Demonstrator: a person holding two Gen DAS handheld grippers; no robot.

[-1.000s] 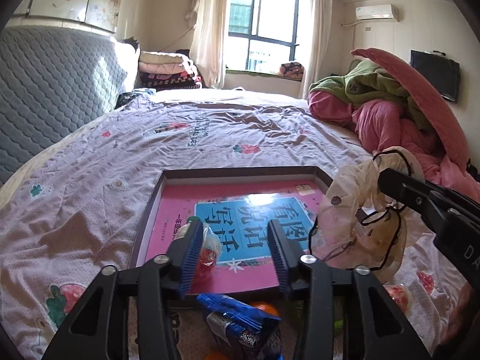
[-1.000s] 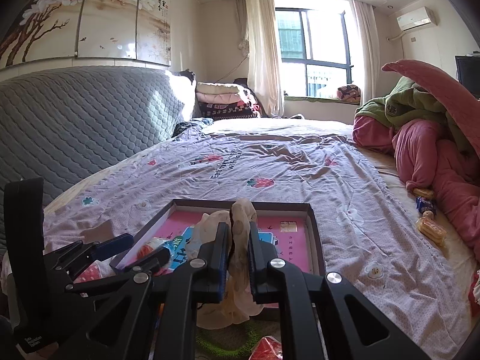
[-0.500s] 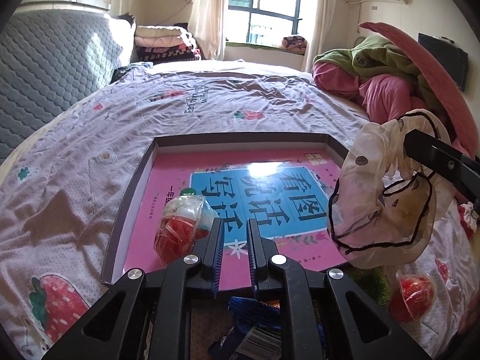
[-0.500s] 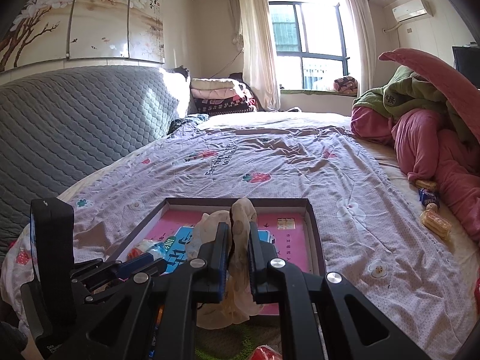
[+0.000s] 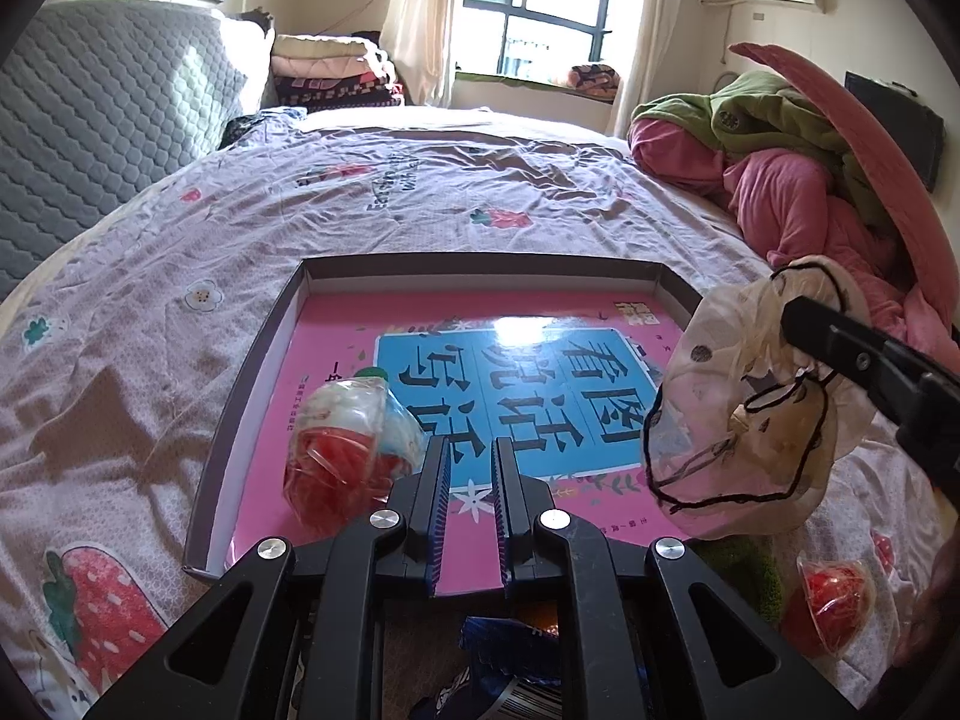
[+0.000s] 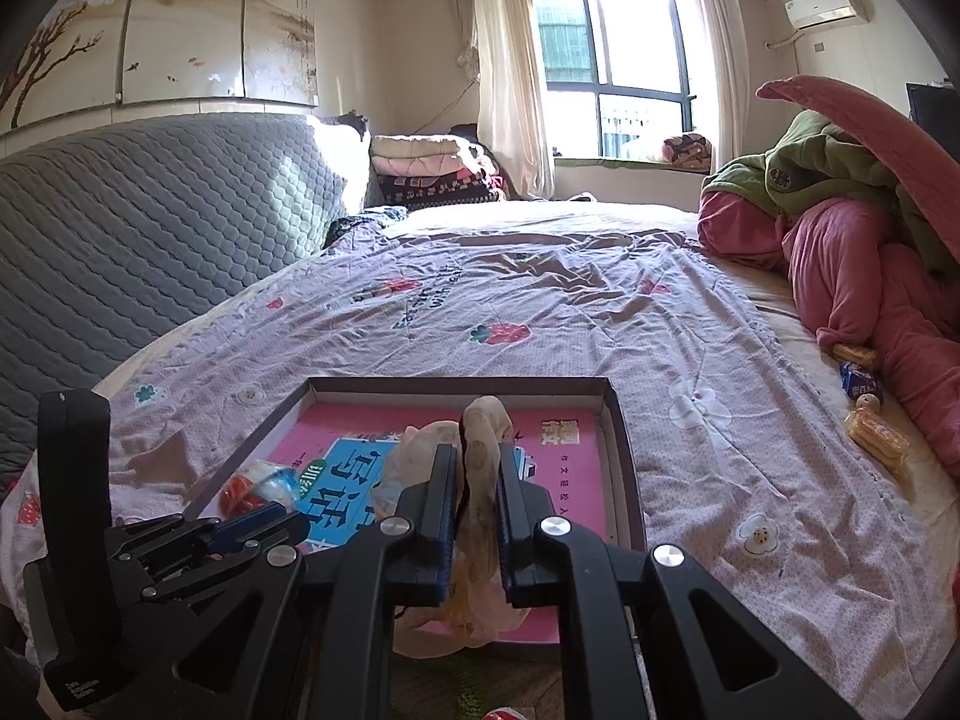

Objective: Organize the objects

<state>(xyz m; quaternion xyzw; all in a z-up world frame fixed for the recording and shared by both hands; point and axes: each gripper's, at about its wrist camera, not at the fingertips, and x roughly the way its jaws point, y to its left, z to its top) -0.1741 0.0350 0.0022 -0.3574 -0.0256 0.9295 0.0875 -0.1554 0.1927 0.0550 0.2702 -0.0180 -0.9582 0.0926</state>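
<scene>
1. One bed (image 5: pixel 252 252), covered by a lilac sheet printed with strawberries and flowers; it carries everything else. Its near edge is cut off in both views.
2. One heap of bedding (image 6: pixel 852 252), pink and green, on the bed's right side; its right part runs out of view.
3. One shallow box tray (image 5: pixel 480 267) with dark walls lies flat on the bed. A pink and blue book cover (image 5: pixel 540 372) with large characters fills its floor; glare washes out part of the print.
4. Two grippers. The left gripper (image 5: pixel 471 468) has its jaws drawn together with nothing between them, over the tray's near edge. The right gripper (image 6: pixel 474 480) has its jaws clamped on the fabric pouch (image 5: pixel 738 420), held above the tray's right side.
5. One fabric pouch: thin, pale, translucent cloth with dark dots and a black cord edge, hanging crumpled. In the right wrist view the jaws hide most of it.
6. Two clear packets with red contents: one packet in the tray (image 5: pixel 348 450), just left of the left gripper, and one packet on the sheet (image 5: pixel 834 600) at the lower right, partly cut off.
7. Three small snacks (image 6: pixel 864 414) lie beside the bedding heap.
8. One blue wrapper (image 5: pixel 516 654) sits under the left gripper, mostly hidden.
</scene>
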